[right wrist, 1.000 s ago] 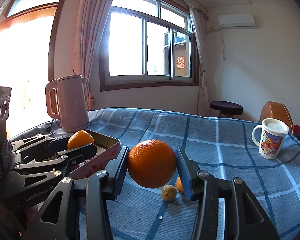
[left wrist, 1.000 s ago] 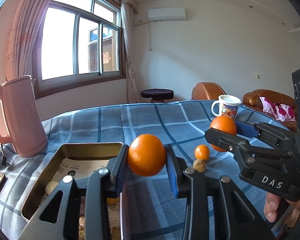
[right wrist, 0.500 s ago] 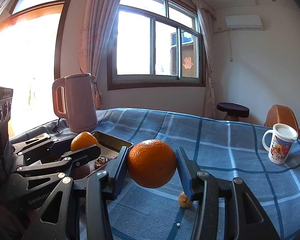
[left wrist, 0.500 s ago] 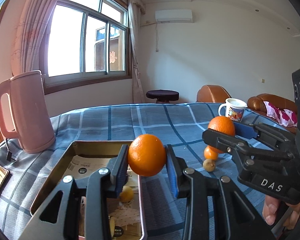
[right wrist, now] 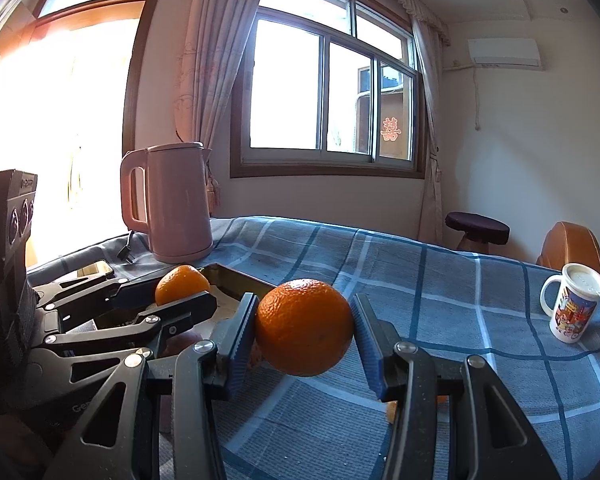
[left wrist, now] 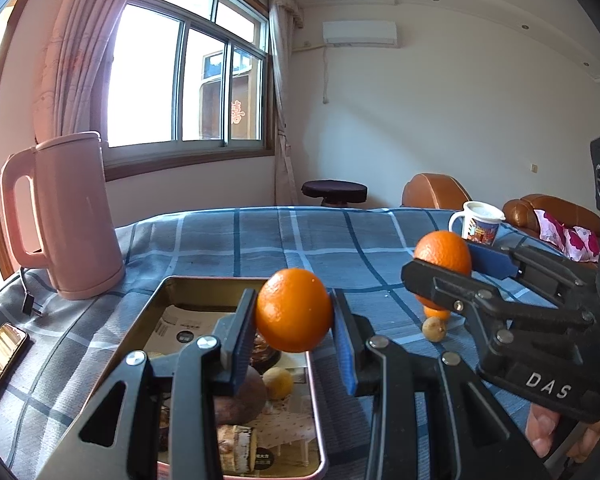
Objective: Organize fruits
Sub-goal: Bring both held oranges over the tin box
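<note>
My left gripper (left wrist: 294, 312) is shut on an orange (left wrist: 294, 310) and holds it above the right edge of a gold metal tray (left wrist: 160, 300). The tray holds a small yellow fruit (left wrist: 278, 382) and brown items. My right gripper (right wrist: 304, 328) is shut on a larger orange (right wrist: 305, 327), above the blue plaid tablecloth right of the tray. In the left wrist view the right gripper (left wrist: 444, 264) and its orange (left wrist: 442, 258) sit to the right. A small orange (left wrist: 436, 313) and a small tan fruit (left wrist: 434, 329) lie on the cloth below it.
A pink kettle (left wrist: 68, 216) stands at the back left beside the tray, and its plug (left wrist: 30, 304) lies on the cloth. A phone (left wrist: 0, 350) lies at the left edge. A printed mug (right wrist: 574, 308) stands at the far right. A stool and brown sofa are behind.
Both grippers have moved left toward the tray with their oranges held. The left orange now hangs over the tray's right edge, and more of the tray's contents show.
</note>
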Motion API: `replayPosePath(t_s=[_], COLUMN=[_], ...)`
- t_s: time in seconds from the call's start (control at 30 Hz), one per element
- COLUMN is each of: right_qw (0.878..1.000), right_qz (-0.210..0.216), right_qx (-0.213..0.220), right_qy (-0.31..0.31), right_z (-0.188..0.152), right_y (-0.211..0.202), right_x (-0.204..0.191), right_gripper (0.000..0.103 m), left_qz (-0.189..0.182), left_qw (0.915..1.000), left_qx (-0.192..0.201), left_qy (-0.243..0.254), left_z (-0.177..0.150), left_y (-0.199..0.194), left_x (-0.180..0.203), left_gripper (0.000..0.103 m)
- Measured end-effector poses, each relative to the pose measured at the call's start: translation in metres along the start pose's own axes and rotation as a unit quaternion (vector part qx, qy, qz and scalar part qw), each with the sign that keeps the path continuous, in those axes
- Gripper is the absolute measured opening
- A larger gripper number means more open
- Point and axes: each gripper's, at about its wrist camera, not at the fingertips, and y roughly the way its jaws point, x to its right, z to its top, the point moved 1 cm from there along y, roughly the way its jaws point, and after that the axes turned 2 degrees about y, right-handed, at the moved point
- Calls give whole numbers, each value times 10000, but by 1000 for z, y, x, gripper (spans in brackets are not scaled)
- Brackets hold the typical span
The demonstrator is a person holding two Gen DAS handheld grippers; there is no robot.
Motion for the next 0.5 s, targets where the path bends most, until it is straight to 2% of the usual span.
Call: replayPosePath(t_s=[0.5], right_qw=[9998], right_qz=[146], right_qx=[-36], right_qy=[-143], right_z=[5], right_y=[8], right_x=[-20], right_gripper=[49], left_qz=[155], left_qw=[9998], left_qx=[15], left_qy=[-146], left_z=[-2], left_y=[-7], left_x=[-23], left_gripper=[37])
